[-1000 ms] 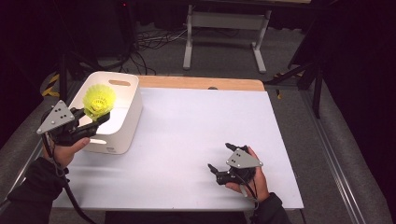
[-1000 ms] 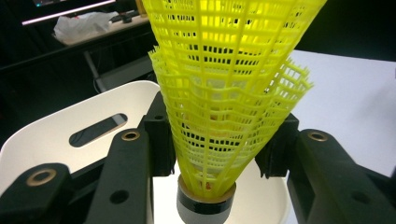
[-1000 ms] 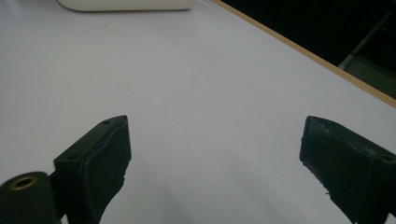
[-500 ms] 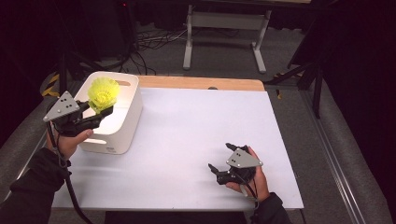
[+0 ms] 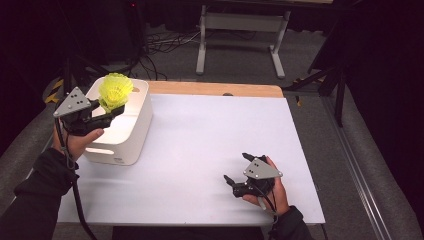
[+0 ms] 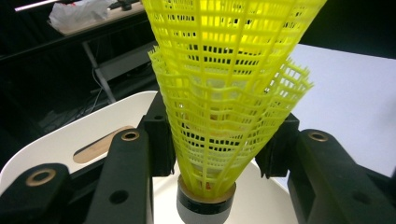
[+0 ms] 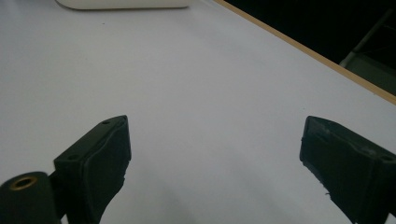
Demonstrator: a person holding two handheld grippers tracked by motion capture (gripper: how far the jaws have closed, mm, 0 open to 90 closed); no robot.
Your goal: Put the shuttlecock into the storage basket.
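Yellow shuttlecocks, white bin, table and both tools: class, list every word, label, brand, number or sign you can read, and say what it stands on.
None: no readable text on the yellow shuttlecocks, white bin, white table, left tool or right tool.

We see a table (image 5: pixel 200 150) with a white top and a strip of bare wood along its far edge. A white bin (image 5: pixel 127 132) with a handle slot stands directly on its near-left part. The person's right hand (image 5: pixel 267 187) rests on the near-right part of the white top, well apart from the bin
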